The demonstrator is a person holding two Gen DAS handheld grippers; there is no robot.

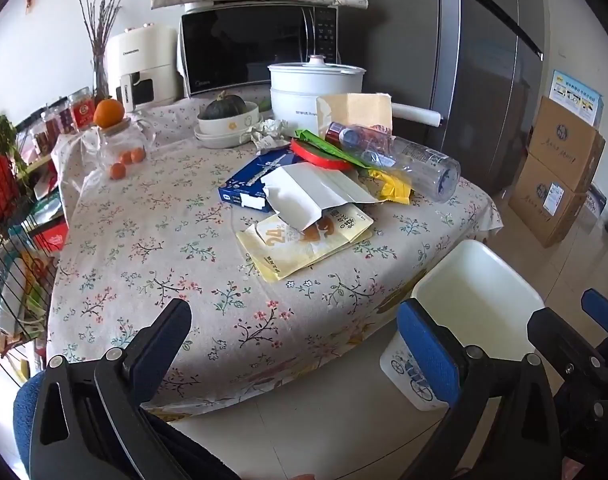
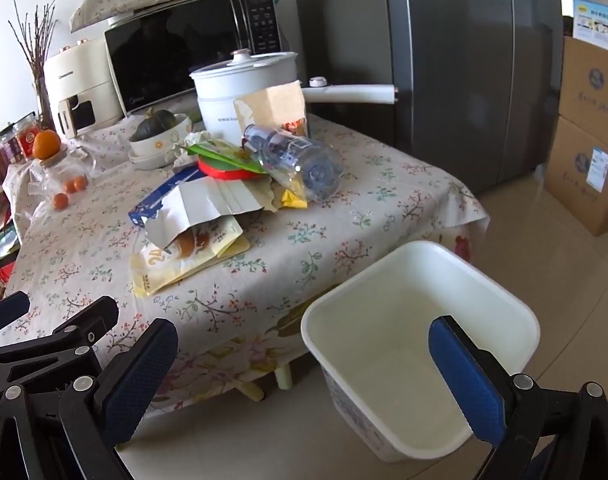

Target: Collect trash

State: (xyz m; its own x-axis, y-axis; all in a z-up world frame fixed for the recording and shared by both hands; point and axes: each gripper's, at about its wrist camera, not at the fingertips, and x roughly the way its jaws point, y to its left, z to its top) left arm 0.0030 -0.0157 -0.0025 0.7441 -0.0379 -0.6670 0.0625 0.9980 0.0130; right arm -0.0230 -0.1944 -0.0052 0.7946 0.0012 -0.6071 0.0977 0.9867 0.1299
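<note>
Left tool [image 1: 294, 334]: nearest the lens, jaws spread wide, nothing between the pads, tilted down over the near edge of the tabletop.
Right tool [image 2: 302, 354]: likewise wide and empty, poised above the mouth of the bin.
Refrigerator [image 1: 487, 72]: dark, tall, behind the far right corner.
Tabletop [image 1: 152, 248]: floral cloth, near half bare, far half crowded.
Cardboard boxes [image 1: 559, 168]: stacked on the tiled floor at the right.
Microwave [image 1: 260, 48]: at the back under a floral cover, cream appliance [image 1: 144, 64] to its left.
Bin [image 2: 419, 300]: white, empty, on the floor just beside the tabletop's near right corner.
White pot [image 1: 315, 92]: lidded, handle pointing right, behind the heap.
Trash heap: middle of the tabletop, ahead of both tools and well apart from them.
Clear plastic bottle [image 1: 399, 156]: lying on its side, long axis running left to right, cap end left.
Blue box [image 1: 252, 180]: flat, under a torn white wrapper [image 1: 315, 192].
Yellow snack pouch [image 1: 307, 240]: nearest piece, front of the heap.
Red lid [image 1: 319, 156]: under a green wrapper [image 1: 331, 146].
Crumpled paper [image 1: 270, 130]: far edge of the heap.
Reach judgement: pouch roughly centred ahead of the left tool; right tool closer to the bin.
</note>
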